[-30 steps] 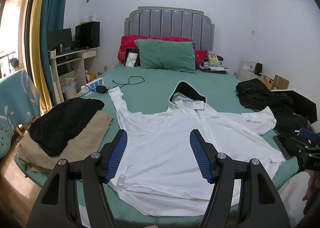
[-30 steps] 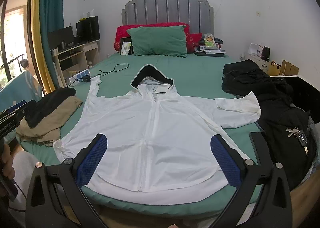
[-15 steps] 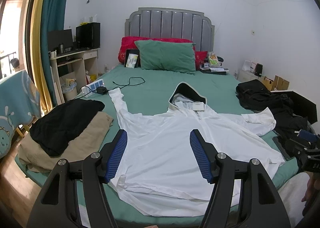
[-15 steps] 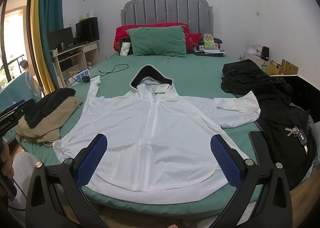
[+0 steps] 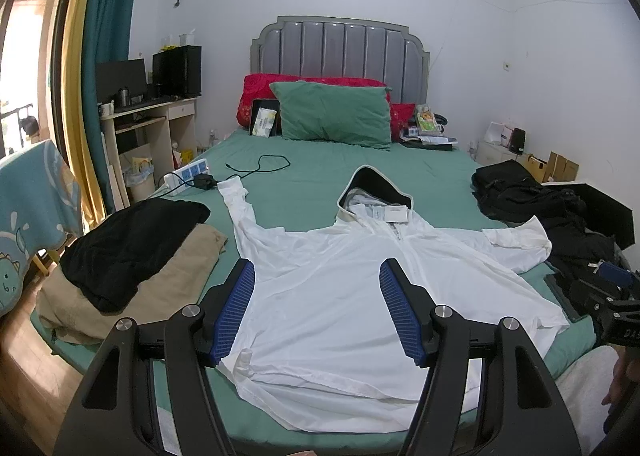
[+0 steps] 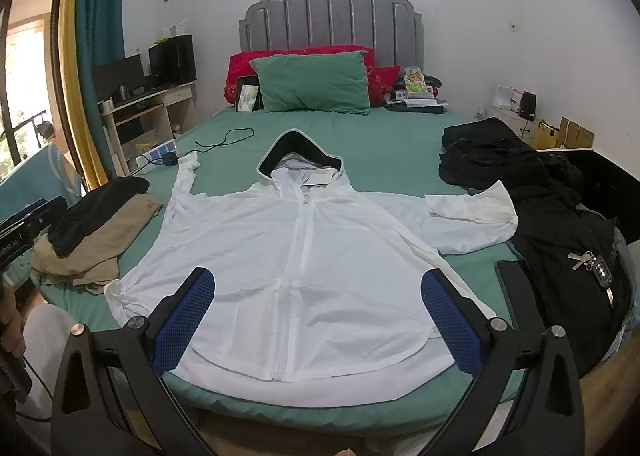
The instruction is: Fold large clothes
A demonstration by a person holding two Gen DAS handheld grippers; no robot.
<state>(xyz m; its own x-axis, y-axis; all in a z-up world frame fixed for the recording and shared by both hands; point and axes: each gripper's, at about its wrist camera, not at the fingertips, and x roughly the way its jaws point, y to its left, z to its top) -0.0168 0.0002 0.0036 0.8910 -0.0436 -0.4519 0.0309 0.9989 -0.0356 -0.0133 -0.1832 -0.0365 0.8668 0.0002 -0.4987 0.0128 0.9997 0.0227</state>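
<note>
White hooded jacket point(image 6: 304, 256) lies spread flat, zipped front up, on the green bed point(image 6: 384, 152), hood towards the green pillow point(image 6: 312, 80), hem at the bed's near edge. Left gripper point(image 5: 316, 288) and right gripper point(image 6: 316, 296) hover above that hem, jaws wide apart, holding nothing.
</note>
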